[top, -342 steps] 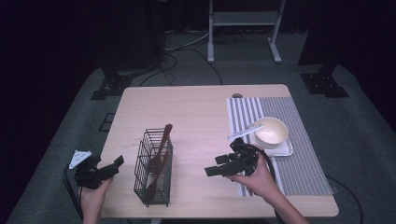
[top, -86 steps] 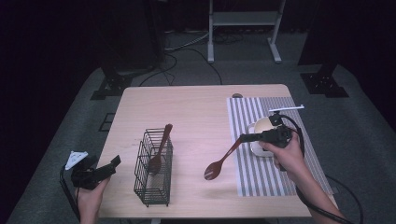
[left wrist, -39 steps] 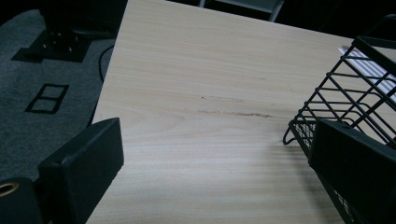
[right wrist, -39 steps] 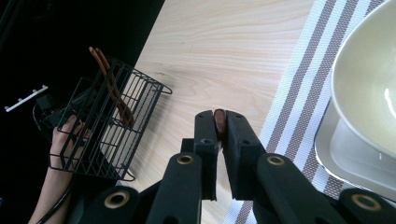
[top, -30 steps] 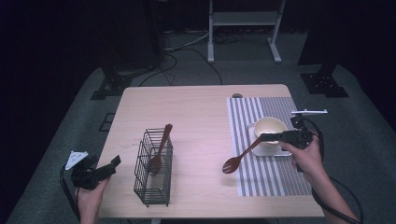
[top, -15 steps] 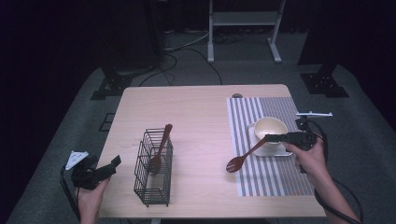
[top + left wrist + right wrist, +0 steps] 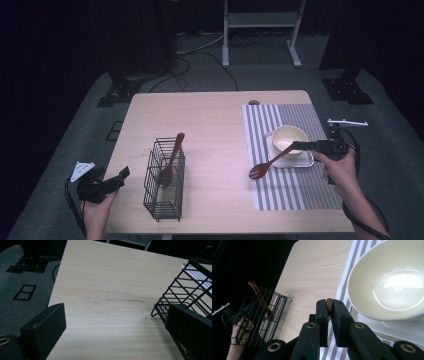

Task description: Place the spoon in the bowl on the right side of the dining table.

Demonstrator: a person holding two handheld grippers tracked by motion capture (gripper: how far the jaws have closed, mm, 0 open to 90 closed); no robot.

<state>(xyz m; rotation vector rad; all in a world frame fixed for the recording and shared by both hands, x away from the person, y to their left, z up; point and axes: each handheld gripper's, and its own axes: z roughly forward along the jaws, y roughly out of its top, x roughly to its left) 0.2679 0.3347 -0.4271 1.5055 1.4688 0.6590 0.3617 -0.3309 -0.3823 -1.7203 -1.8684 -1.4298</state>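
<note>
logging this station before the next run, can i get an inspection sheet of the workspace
surface: light wooden table, scuff marks near the left gripper, striped placemat on its right side
job's things: wooden spoon held by its handle, bowl end low over the placemat; cream bowl empty on a white tray
clutter: black wire basket with another wooden spoon leaning in it; small dark object at the far edge
grippers: right gripper shut on the spoon handle; left gripper open, off the table's left corner
cables: a cable trails from the right gripper; more on the floor behind
surroundings: grey carpet, dark stands, white frame
</note>
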